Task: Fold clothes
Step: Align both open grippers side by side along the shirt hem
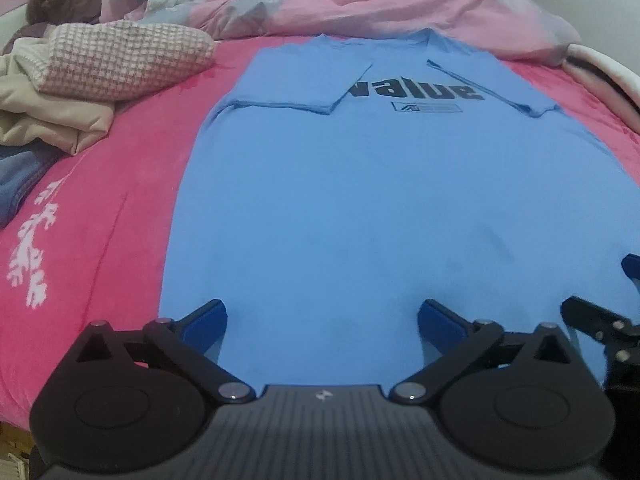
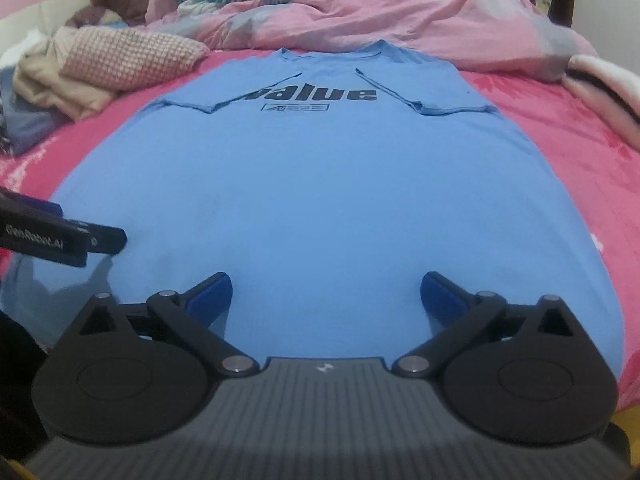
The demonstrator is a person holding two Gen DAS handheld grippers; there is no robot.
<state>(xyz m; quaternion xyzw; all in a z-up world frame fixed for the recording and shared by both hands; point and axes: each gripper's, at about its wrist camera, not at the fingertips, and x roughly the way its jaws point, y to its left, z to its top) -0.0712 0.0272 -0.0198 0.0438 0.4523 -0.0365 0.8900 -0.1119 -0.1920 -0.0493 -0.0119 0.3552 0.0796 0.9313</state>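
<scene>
Pink bedding point(image 1: 120, 184) is spread under everything, and the work is done on it as on a table. Nearest the cameras, the left gripper point(image 1: 322, 316) and the right gripper point(image 2: 326, 290) are held side by side over the near hem of the shirt, each angled down at the cloth. Both pairs of tongs are spread wide, with only flat fabric seen through the gap and nothing pinched. One blue pad point(image 1: 206, 318) of the left gripper lies close to the shirt's left edge. In the right wrist view the left gripper is seen again as a dark bar at the left margin, so the two tools are judged to be near each other at the hem, placed to take it up for a fold toward the collar.

One blue T-shirt point(image 2: 320, 200) is laid flat, front up, lengthwise along the bed, collar at the far end. Its two sleeves, the left sleeve point(image 1: 288, 84) and the right sleeve point(image 1: 500, 88), are already turned inward over the chest, which narrows the garment to a strip; the printed word point(image 2: 316, 94) is partly covered by one of them. The lengthwise fold is judged to be what remains.

Farther off, at the left, one pile of other garments point(image 1: 80, 92) is set aside, topped by a checked piece. Beyond the collar, a rumpled pink duvet point(image 2: 380, 12) is bunched up, with soft toys behind it, their number not clear.
</scene>
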